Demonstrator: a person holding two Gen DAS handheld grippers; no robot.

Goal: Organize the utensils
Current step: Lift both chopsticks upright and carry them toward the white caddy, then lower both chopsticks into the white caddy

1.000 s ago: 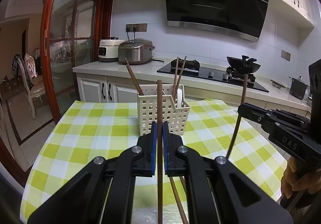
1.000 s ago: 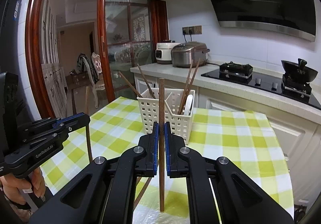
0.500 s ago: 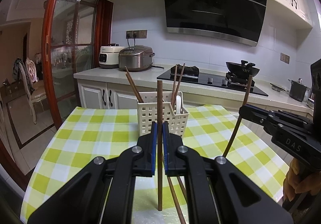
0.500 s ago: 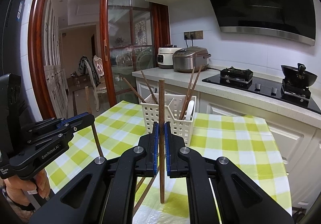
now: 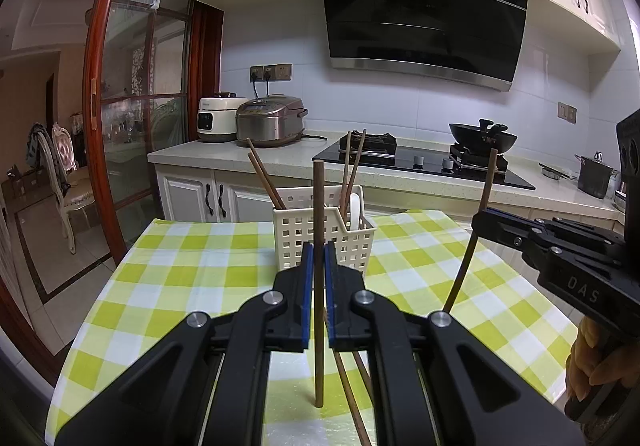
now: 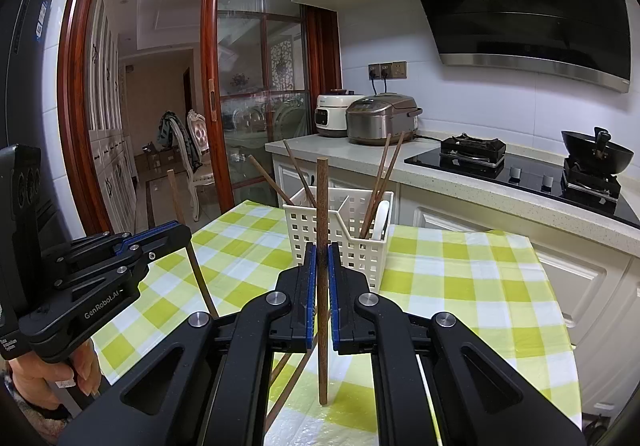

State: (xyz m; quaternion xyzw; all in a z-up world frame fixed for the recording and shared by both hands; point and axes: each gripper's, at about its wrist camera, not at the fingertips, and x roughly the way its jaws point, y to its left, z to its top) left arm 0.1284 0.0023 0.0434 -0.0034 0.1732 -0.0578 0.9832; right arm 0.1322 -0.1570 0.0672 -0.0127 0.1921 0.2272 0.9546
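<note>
A white slotted utensil basket [image 5: 324,236] stands on the green-checked table [image 5: 180,270]. It holds several brown chopsticks and a white spoon [image 5: 354,211]; it also shows in the right wrist view [image 6: 340,234]. My left gripper [image 5: 319,278] is shut on an upright brown chopstick [image 5: 319,206], lifted above the table in front of the basket. My right gripper [image 6: 321,278] is shut on another upright chopstick [image 6: 322,202]. Each gripper shows in the other's view, the right one [image 5: 486,220] and the left one [image 6: 178,232]. Two more chopsticks [image 5: 352,386] lie on the table beneath.
A kitchen counter [image 5: 400,174] runs behind the table with two rice cookers [image 5: 268,120], a black hob and a wok [image 5: 482,136]. A wood-framed glass door [image 5: 132,118] stands at the left. The table's edges fall off left and right.
Both grippers have risen with their chopsticks; the chopstick tips have come off the table and the basket sits lower and farther in view.
</note>
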